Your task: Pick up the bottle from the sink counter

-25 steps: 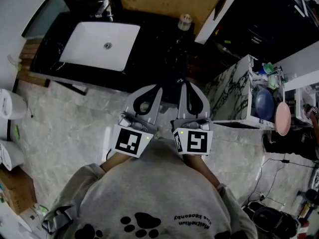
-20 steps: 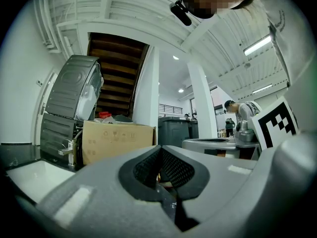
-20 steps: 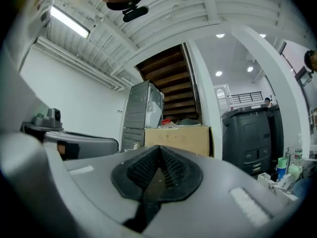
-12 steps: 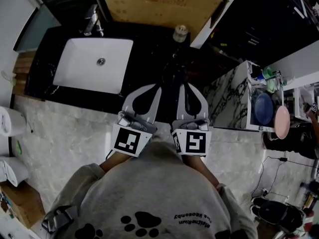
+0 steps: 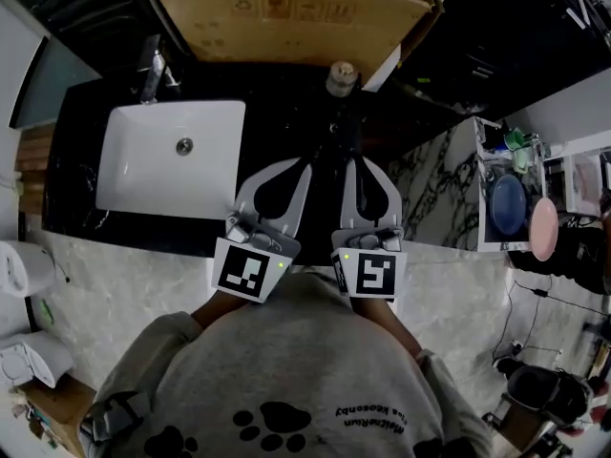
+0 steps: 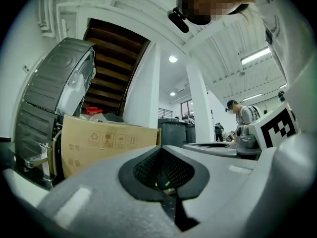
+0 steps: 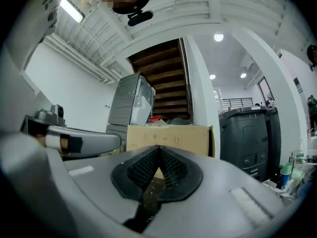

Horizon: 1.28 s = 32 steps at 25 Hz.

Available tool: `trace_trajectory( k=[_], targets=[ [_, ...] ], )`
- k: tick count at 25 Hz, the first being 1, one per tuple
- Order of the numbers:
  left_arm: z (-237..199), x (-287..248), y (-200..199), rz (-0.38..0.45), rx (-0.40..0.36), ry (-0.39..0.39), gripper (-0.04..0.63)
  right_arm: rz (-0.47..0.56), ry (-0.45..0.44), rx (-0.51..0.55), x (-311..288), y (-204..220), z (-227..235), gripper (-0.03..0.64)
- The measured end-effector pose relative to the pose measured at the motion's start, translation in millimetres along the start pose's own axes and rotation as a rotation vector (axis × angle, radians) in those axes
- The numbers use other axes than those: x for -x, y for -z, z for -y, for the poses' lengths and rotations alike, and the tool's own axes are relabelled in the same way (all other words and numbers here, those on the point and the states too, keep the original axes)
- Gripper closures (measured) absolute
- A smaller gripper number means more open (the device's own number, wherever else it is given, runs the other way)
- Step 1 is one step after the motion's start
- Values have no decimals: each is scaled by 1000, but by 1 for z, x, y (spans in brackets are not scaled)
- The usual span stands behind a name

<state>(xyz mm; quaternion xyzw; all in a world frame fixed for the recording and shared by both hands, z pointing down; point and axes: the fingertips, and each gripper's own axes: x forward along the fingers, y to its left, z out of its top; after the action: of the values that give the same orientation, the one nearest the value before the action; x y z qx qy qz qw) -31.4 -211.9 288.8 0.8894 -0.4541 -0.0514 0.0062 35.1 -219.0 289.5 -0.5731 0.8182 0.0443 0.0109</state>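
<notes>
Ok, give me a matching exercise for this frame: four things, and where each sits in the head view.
1 bottle
2 sink
3 cardboard box
4 pink plate

a set into the counter, left
b far right edge
c behind the counter, top
d on the counter, right of the sink

Pairs: 1-d; 2-a; 3-c; 4-b

a washroom corner amid storage: white sink (image 5: 153, 179) in black counter (image 5: 286, 122), faucet (image 5: 153, 70), cardboard box (image 5: 286, 17) behind.
</notes>
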Motion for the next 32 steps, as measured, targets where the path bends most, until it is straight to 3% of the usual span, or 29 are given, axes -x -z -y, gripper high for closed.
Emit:
trace_trajectory(
  k=[16, 24, 32],
  targets=[
    [-33, -37, 23, -30, 27, 125, 594, -79, 83, 23, -45, 23, 8, 617],
    [-45, -53, 36, -47, 46, 132, 594, -80, 81, 64, -61, 42, 25, 617],
    [-53, -75, 54, -85, 68, 128, 594, -123, 65, 27, -91, 55, 38, 617]
  ],
)
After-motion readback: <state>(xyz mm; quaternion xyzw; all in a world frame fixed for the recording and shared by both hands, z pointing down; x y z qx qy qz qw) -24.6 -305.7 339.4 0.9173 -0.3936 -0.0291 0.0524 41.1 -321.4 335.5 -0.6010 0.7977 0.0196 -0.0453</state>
